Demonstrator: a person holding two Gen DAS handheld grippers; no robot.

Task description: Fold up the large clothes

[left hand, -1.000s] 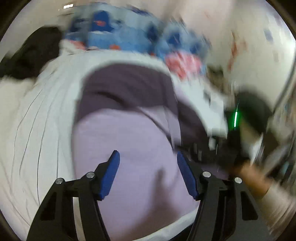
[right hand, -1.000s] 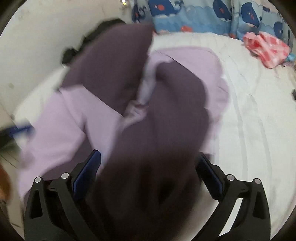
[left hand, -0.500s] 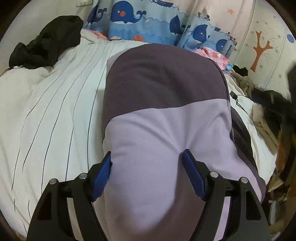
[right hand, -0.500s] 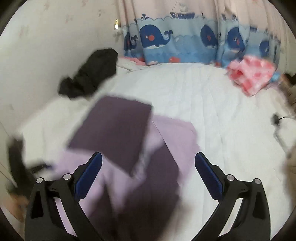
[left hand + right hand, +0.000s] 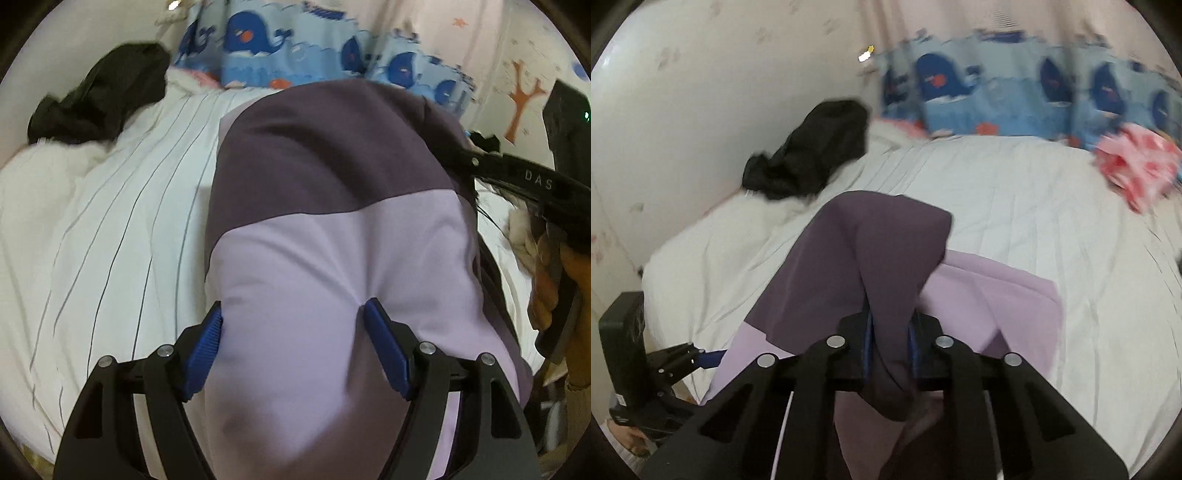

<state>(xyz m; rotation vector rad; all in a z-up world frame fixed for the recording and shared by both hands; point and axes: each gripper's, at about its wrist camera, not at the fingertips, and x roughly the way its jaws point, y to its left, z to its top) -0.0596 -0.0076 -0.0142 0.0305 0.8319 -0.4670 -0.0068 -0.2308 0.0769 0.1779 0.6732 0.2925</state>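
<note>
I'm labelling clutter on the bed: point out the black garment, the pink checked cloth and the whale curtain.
black garment (image 5: 812,147), right wrist view, middle of the heap.
pink checked cloth (image 5: 1137,166), right wrist view, centre of the bundle.
whale curtain (image 5: 255,37), left wrist view, on a whale.

The garment (image 5: 332,258) is smooth matt cloth – lilac and dark purple; under it, the sheet (image 5: 110,229) is creased, thin-striped cotton; gripper fingers (image 5: 388,350) – ribbed blue pads, matt black plastic.

Purple top on the bed

The top (image 5: 332,258) is dark purple on one part and light purple on the other. It lies on the white striped bed, and one dark part (image 5: 882,266) is pulled up in a fold.
</note>
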